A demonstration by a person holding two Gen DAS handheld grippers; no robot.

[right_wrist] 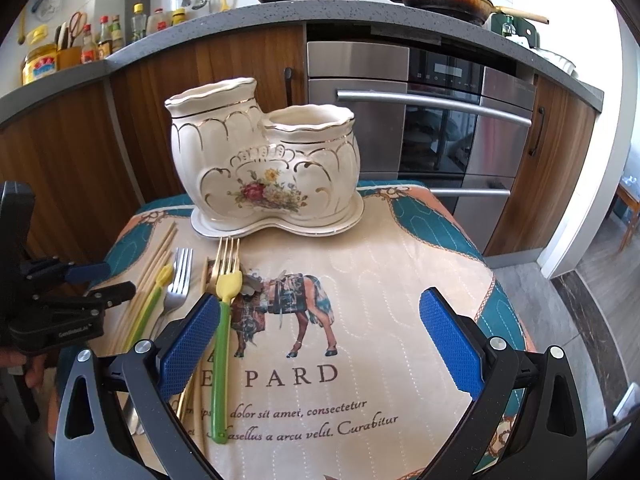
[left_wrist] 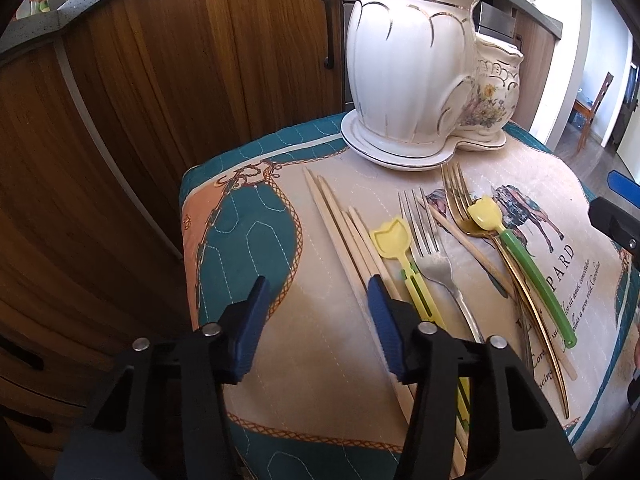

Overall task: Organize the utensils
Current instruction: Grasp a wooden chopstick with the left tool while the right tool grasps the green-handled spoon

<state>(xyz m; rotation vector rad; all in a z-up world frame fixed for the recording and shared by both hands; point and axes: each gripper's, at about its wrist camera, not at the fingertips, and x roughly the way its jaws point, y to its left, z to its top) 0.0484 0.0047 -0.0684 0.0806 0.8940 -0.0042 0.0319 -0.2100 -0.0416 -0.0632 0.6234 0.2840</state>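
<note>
Nothing had yet been sorted, as far as could be judged: the cream ceramic two-pot utensil holder with gilt lines and a flower print [right_wrist: 264, 160] stood on its matching saucer at the far edge of the surface, and no handle was seen rising from either mouth. All the utensils were still laid out in front of it: a bundle of pale wooden chopsticks [left_wrist: 344, 232], a yellow plastic tulip-shaped spoon on a yellow-green handle [left_wrist: 390, 236], a silver steel fork [left_wrist: 428, 248], a gold fork [right_wrist: 227, 258], and a second yellow tulip spoon on a green handle [right_wrist: 222, 344] lying across the gold pieces. The left gripper [left_wrist: 316, 300] was held open above the cloth beside the chopsticks, empty; the right gripper [right_wrist: 320, 336] was likewise spread wide and empty, its left pad just beside the green handle. The surface was a quilted beige-and-teal cloth printed with a horse and lettering [right_wrist: 360, 380]. Behind it, wooden cabinet doors [left_wrist: 160, 80], a steel oven [right_wrist: 432, 120] and a grey speckled kitchen worktop [right_wrist: 256, 16] carrying pans and bottles were seen.
</note>
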